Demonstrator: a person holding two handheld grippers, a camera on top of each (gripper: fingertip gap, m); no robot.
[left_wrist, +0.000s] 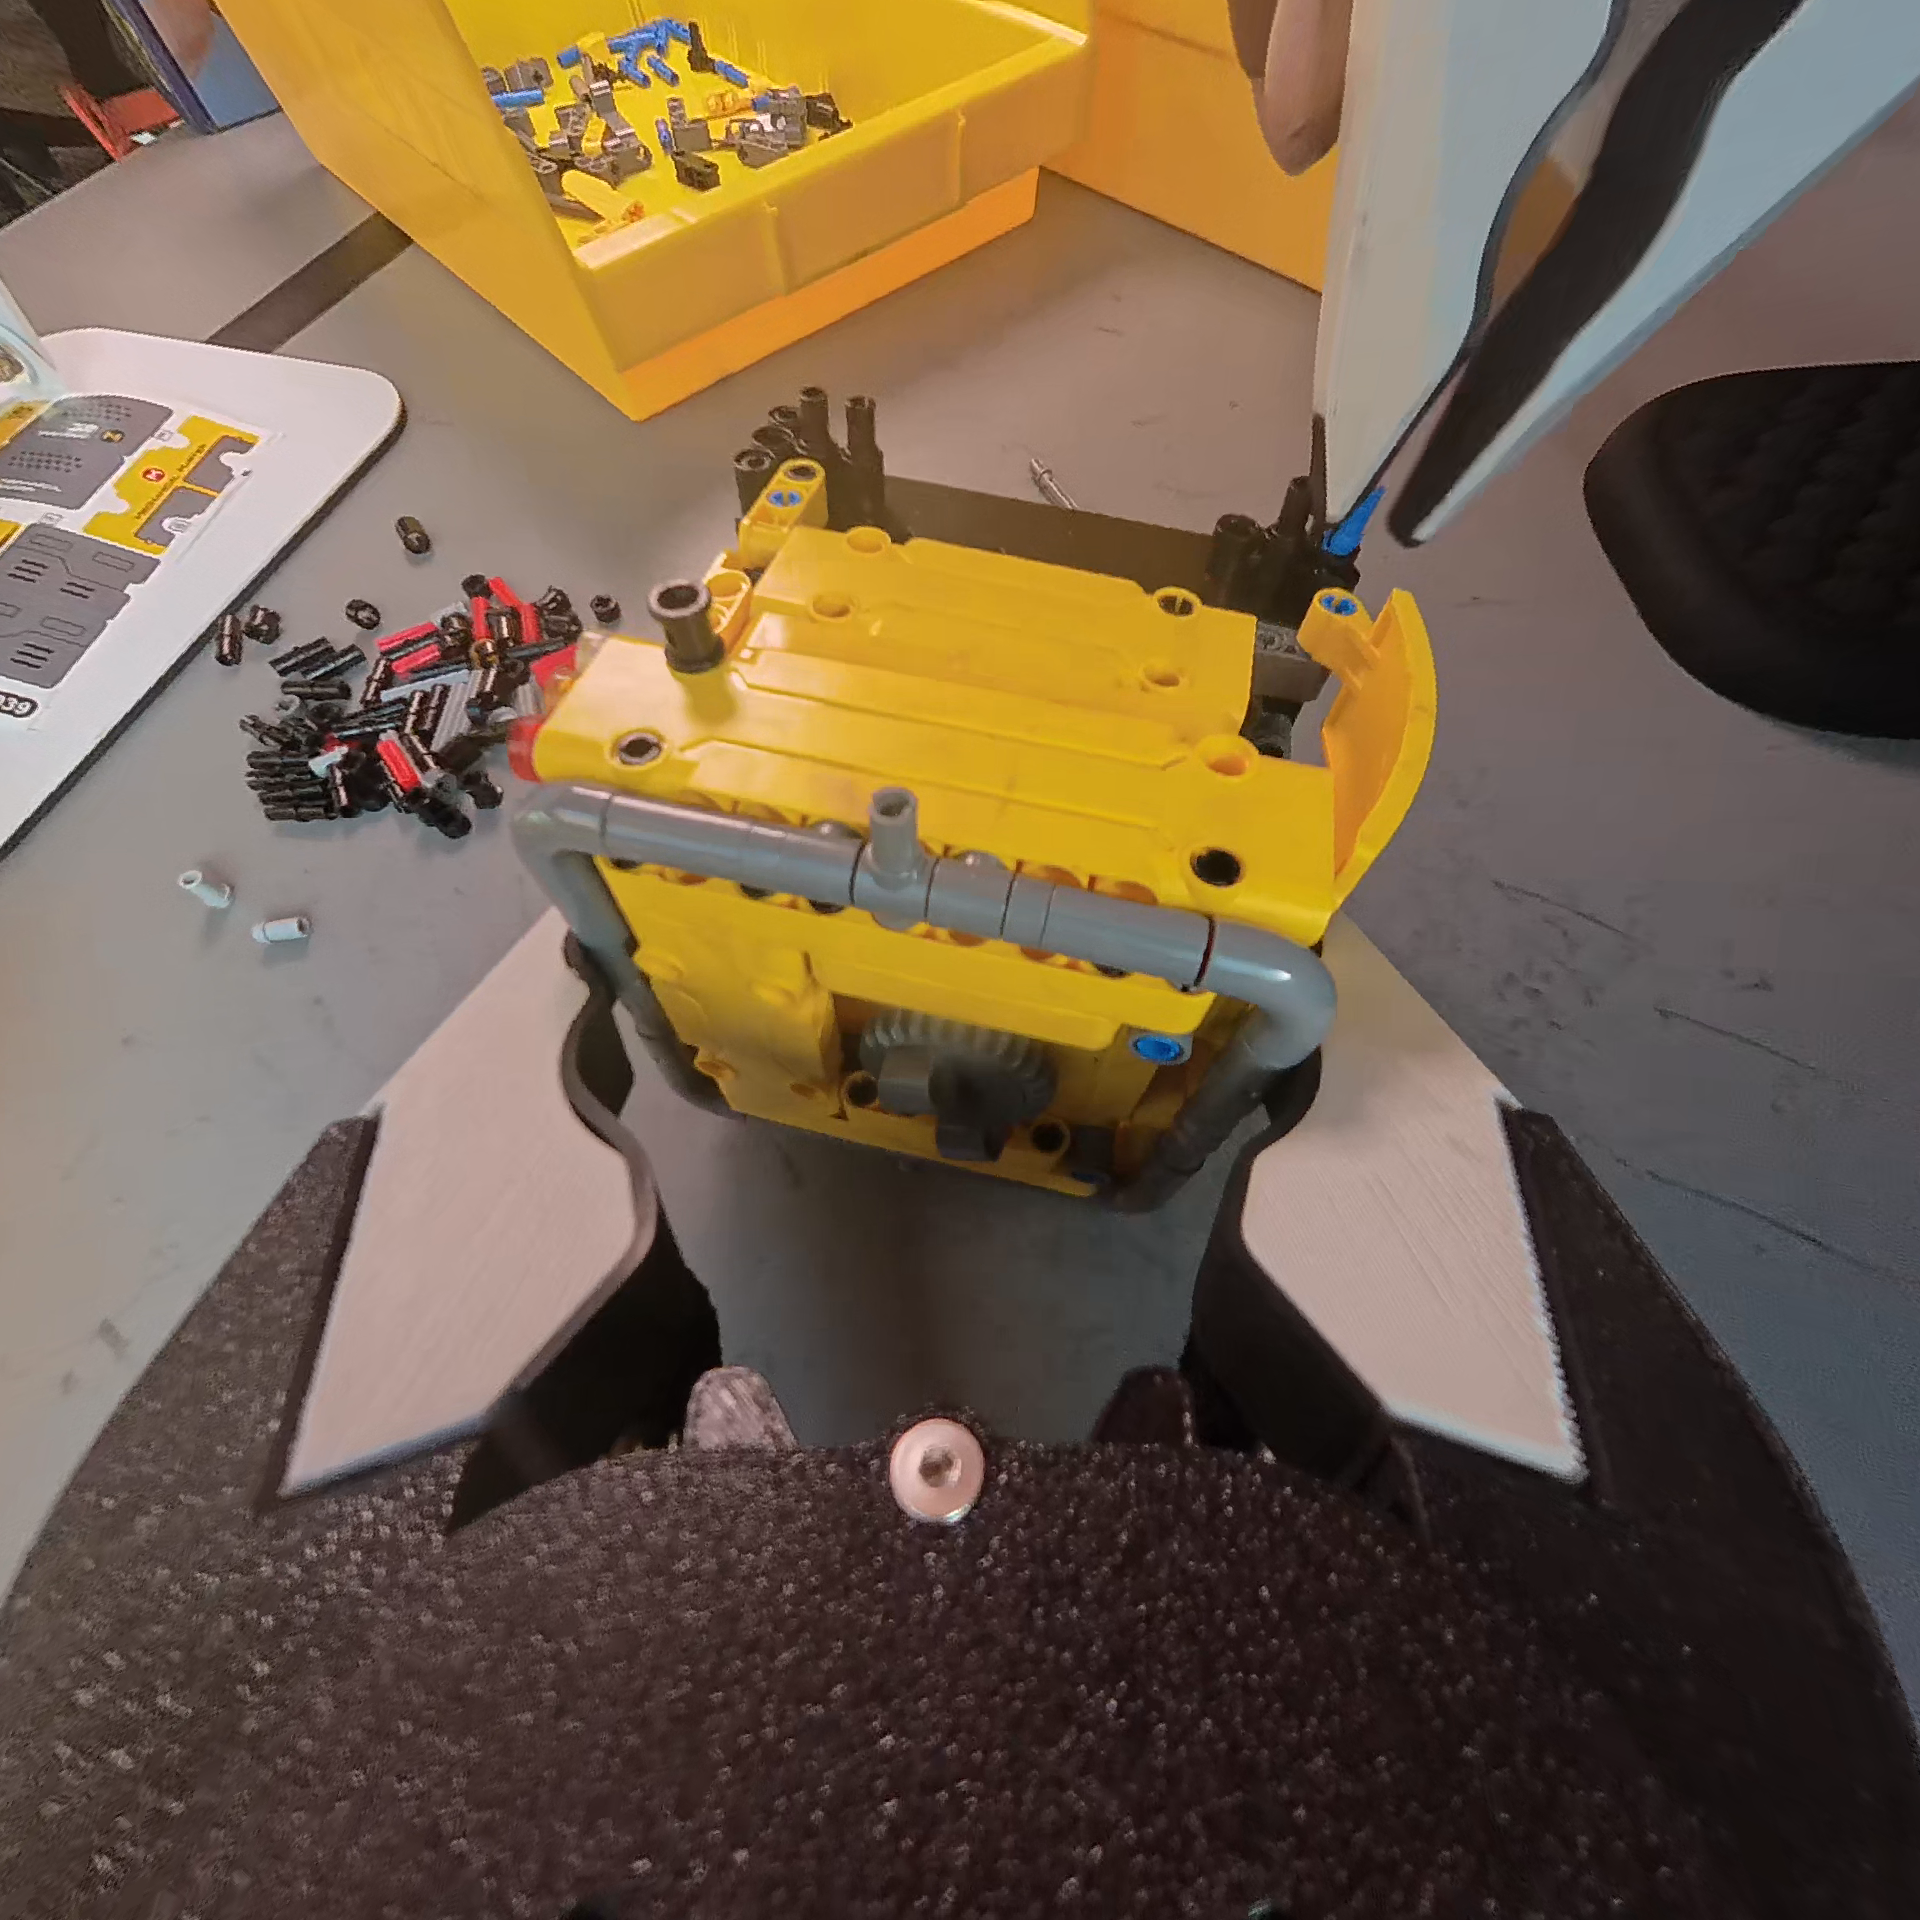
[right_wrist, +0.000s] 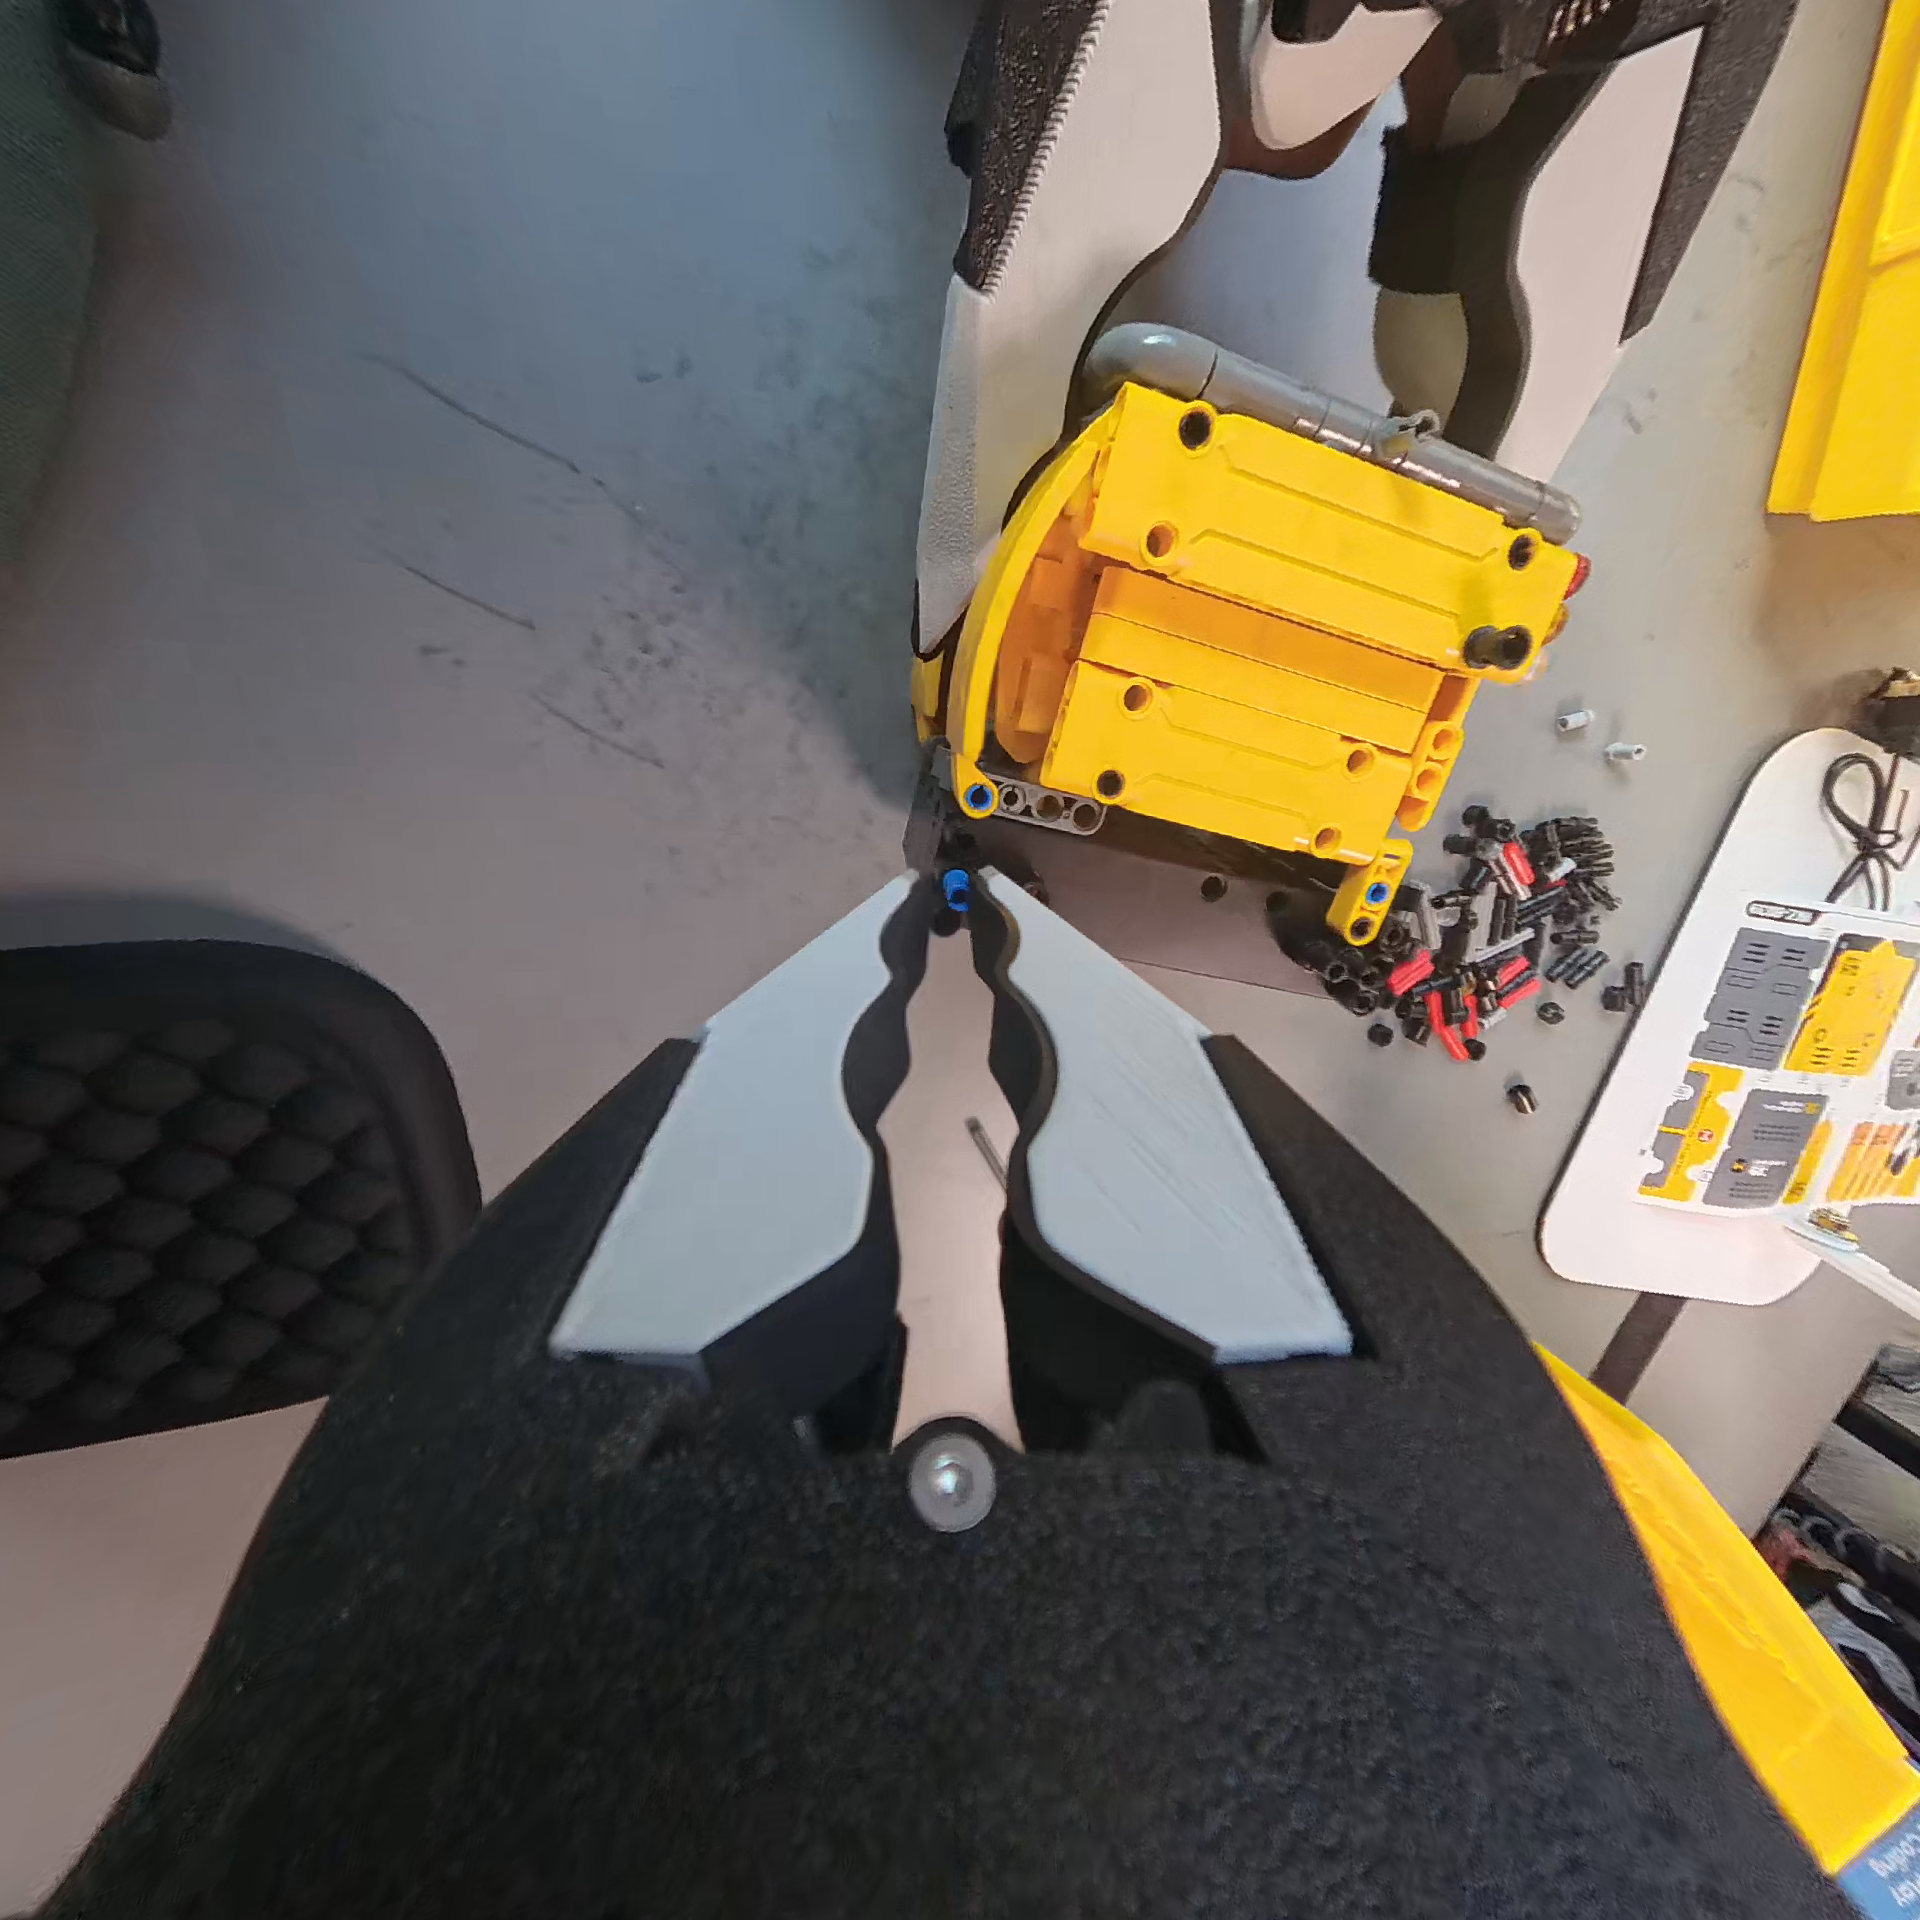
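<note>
1. Your left tongs (left_wrist: 940, 1049) are clamped on the near end of the yellow brick model (left_wrist: 966, 748), one finger on each flank beside the grey pipe frame (left_wrist: 914, 862). That grip looks meant to keep the model steady on the surface (left_wrist: 260, 1091).
2. The model sits between your two tools, its flat yellow panels facing up and a grey bevel gear (left_wrist: 961, 1070) showing on the end nearest you.
3. At the far right corner, your right tongs (right_wrist: 951, 888) are pressed together on a small blue pin (right_wrist: 953, 886). The pin is just at the black frame of the model there, beside the curved yellow panel (right_wrist: 982, 644); whether it is seated in a hole cannot be told.
4. Just left of the model lies a loose heap of black and red pins (left_wrist: 384, 707), with two pale grey bushes (left_wrist: 244, 909) a little apart from it, all within easy reach.
5. Farther left a white board with a sticker sheet (left_wrist: 114, 520) lies flat.
6. Beyond the model stands a yellow bin (left_wrist: 790, 239) holding blue, black and grey pieces.
</note>
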